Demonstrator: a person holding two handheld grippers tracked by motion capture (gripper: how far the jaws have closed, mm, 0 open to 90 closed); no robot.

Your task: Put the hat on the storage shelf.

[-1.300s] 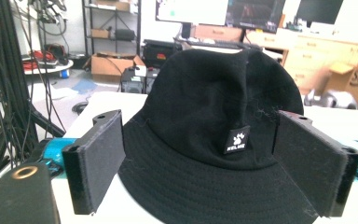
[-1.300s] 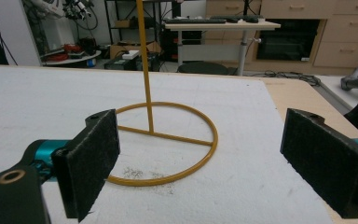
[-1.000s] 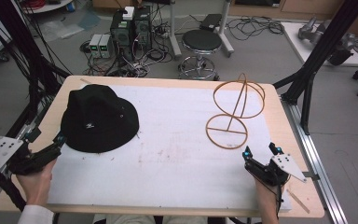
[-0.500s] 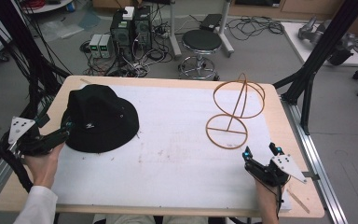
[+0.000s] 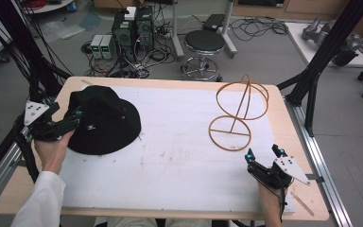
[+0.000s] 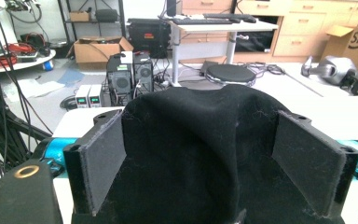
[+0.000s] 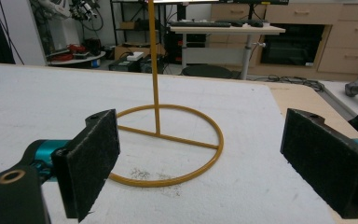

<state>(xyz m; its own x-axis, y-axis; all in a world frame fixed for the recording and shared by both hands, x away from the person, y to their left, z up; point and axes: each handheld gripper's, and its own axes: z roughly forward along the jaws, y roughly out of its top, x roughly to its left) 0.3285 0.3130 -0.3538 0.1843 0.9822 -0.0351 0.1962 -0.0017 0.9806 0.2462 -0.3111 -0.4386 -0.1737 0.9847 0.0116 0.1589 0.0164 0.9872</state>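
two things matter here: the black hat (image 5: pixel 103 120) lies at the table's left, apart from the wire stand (image 5: pixel 238 111) on the right; the left gripper (image 5: pixel 72 121) has its jaws spread around the hat's crown, not yet pinching; the right gripper (image 5: pixel 263 156) waits open near the stand's base ring; hanging the hat looks all to do

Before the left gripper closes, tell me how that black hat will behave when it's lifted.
The black hat looks like soft felt-like cloth; its crown sags into a dent between the open jaws of the left gripper, so it will probably fold when pinched. Its wide brim lies flat on the white mat and would likely droop. It seems light, and unlikely to slip against the padded jaws.
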